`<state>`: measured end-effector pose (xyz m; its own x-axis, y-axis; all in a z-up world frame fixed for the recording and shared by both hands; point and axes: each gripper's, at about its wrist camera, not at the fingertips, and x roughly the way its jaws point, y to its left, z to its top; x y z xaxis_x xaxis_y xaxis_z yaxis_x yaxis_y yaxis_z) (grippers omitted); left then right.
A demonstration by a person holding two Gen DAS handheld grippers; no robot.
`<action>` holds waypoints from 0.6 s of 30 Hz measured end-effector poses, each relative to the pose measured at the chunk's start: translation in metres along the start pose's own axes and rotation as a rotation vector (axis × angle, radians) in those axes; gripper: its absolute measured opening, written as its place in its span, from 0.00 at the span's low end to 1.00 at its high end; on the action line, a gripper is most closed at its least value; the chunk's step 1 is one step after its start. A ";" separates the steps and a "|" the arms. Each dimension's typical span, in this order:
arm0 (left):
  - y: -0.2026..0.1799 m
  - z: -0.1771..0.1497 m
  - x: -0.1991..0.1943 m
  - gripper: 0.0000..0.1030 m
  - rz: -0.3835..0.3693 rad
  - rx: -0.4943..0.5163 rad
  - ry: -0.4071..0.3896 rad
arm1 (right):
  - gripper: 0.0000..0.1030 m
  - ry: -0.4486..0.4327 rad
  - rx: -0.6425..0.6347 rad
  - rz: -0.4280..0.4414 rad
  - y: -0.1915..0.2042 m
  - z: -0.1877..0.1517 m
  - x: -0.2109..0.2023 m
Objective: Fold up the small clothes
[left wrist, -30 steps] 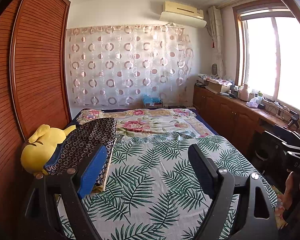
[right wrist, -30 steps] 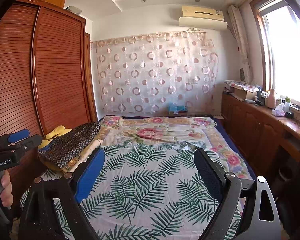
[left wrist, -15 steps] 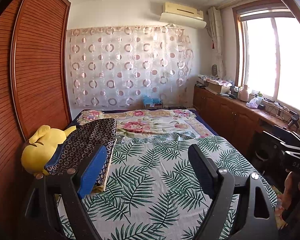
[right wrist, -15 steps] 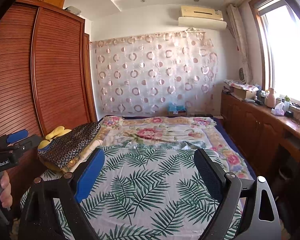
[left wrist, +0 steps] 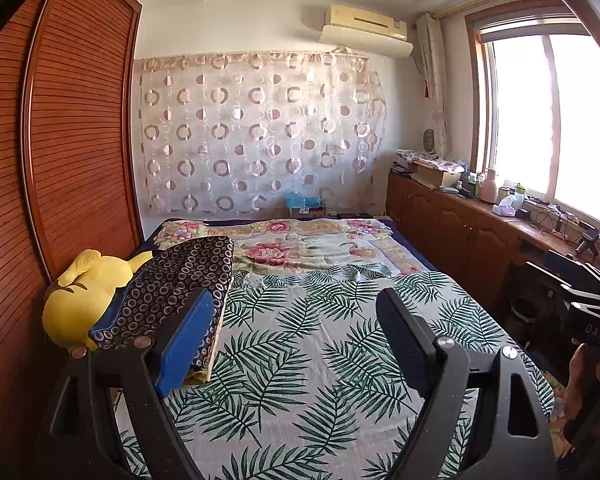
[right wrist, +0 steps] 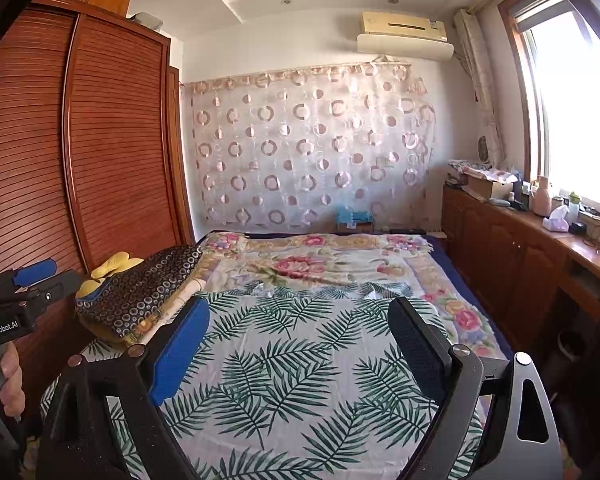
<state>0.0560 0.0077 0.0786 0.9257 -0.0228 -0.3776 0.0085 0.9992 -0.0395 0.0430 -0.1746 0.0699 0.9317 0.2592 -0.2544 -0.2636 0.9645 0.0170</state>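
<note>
A white cloth with green palm leaves [left wrist: 320, 352] lies spread flat on the bed; it also shows in the right wrist view [right wrist: 300, 368]. My left gripper [left wrist: 296, 316] is open and empty, held above the cloth's near part. My right gripper [right wrist: 300, 324] is open and empty, also above the cloth. The left gripper's body [right wrist: 24, 300] shows at the left edge of the right wrist view, and the right gripper's body [left wrist: 588, 308] shows at the right edge of the left wrist view. No small garment apart from the leaf cloth is visible.
A floral blanket [left wrist: 300, 244] covers the bed's far half. A dark ring-patterned folded fabric [left wrist: 172, 288] and a yellow plush toy [left wrist: 84, 296] lie at the bed's left edge, by a wooden wardrobe [left wrist: 72, 140]. A wooden cabinet [left wrist: 460, 232] with clutter runs along the right under the window.
</note>
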 end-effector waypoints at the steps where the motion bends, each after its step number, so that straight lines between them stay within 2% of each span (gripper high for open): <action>1: 0.000 0.000 0.000 0.82 0.000 0.000 0.000 | 0.89 0.000 0.000 -0.002 0.000 0.000 0.000; 18: -0.001 -0.001 0.000 0.82 0.000 0.001 -0.001 | 0.89 0.002 0.005 -0.002 -0.001 0.000 0.000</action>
<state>0.0557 0.0068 0.0775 0.9259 -0.0226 -0.3770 0.0088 0.9992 -0.0383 0.0430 -0.1758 0.0705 0.9317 0.2576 -0.2561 -0.2610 0.9651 0.0213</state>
